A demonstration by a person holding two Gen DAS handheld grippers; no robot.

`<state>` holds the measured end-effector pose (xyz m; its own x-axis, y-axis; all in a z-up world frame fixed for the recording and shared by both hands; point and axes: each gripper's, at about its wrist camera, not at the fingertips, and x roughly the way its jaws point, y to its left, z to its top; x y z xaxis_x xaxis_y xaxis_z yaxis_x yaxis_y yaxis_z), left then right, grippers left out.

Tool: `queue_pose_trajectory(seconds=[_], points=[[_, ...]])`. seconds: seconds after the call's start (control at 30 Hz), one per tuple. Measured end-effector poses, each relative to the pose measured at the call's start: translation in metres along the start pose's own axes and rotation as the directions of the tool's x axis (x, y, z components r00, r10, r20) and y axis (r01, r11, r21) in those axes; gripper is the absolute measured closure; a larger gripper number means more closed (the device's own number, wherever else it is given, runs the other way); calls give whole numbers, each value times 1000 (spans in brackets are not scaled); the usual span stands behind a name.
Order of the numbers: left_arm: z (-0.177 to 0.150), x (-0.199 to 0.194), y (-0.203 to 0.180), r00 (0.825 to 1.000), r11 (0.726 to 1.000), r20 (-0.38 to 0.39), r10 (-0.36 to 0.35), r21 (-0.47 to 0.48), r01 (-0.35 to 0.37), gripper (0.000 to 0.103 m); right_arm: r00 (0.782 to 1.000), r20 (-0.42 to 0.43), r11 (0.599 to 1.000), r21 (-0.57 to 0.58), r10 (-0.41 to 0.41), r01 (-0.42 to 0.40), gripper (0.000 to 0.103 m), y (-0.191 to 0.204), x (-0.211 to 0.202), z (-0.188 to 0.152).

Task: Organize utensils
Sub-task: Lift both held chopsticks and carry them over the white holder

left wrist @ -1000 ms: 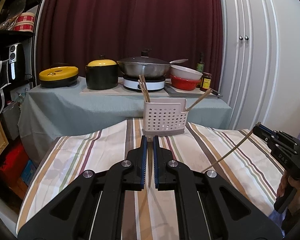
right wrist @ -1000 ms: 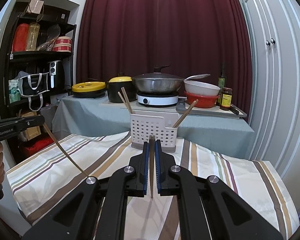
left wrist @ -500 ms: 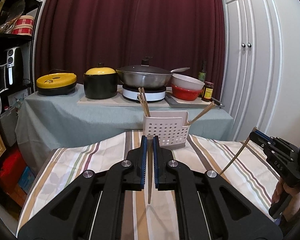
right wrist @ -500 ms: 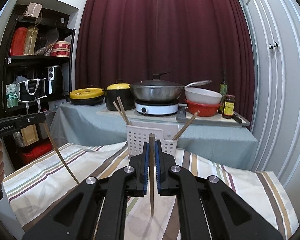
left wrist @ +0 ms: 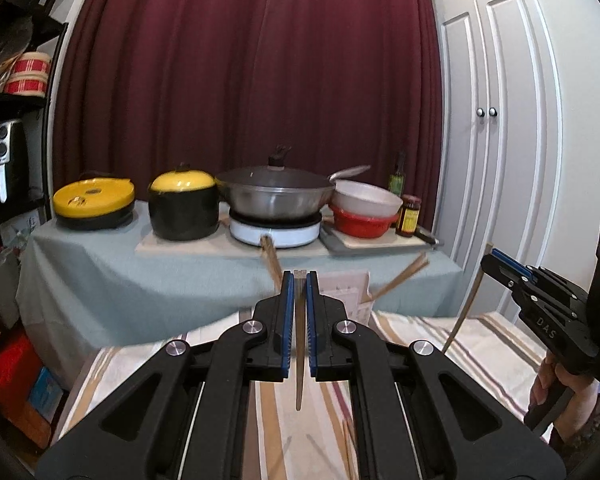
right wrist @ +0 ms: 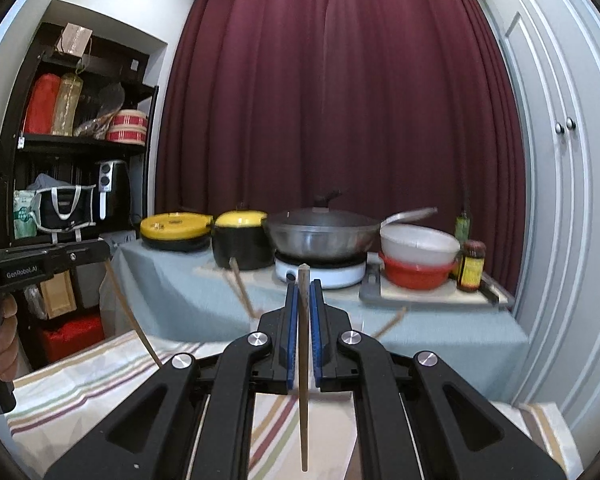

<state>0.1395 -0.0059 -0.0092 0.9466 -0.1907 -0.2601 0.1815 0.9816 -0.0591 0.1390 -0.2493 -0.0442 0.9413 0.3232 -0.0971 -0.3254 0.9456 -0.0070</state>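
My left gripper (left wrist: 299, 277) is shut on a wooden chopstick (left wrist: 299, 368) that hangs upright between its blue pads, above the striped tablecloth (left wrist: 484, 344). My right gripper (right wrist: 304, 285) is shut on a second chopstick (right wrist: 303, 408), also upright. Behind the left fingers stands the white perforated utensil holder (left wrist: 354, 294), with chopsticks (left wrist: 400, 282) leaning out of it. In the right wrist view the holder is hidden behind the jaws and only its leaning chopsticks (right wrist: 240, 290) show. Each view shows the other gripper at its edge: the right gripper (left wrist: 490, 260), the left gripper (right wrist: 102, 249).
Behind the striped table a grey-clothed side table (left wrist: 100, 264) carries a yellow-lidded pot (left wrist: 182, 204), a wok on a white burner (left wrist: 276, 196), stacked bowls (left wrist: 364, 210) and sauce bottles. A dark shelf (right wrist: 80, 140) stands on the left and white cupboard doors (left wrist: 500, 160) on the right.
Both grippers have risen and moved forward with their chopsticks held. The chopsticks now hang more upright, and the holder has dropped behind the fingers in both views.
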Motion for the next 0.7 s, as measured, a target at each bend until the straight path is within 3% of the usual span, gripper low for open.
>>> queue_pose_trajectory(seconds=[0.3, 0.7], points=[[50, 48, -7, 998, 1000, 52, -18, 17, 17, 97, 996, 86, 1000, -12, 1, 0, 96, -21, 50, 45], [113, 116, -10, 992, 1000, 128, 1, 17, -4, 97, 992, 127, 1000, -5, -13, 14, 96, -44, 114, 69]])
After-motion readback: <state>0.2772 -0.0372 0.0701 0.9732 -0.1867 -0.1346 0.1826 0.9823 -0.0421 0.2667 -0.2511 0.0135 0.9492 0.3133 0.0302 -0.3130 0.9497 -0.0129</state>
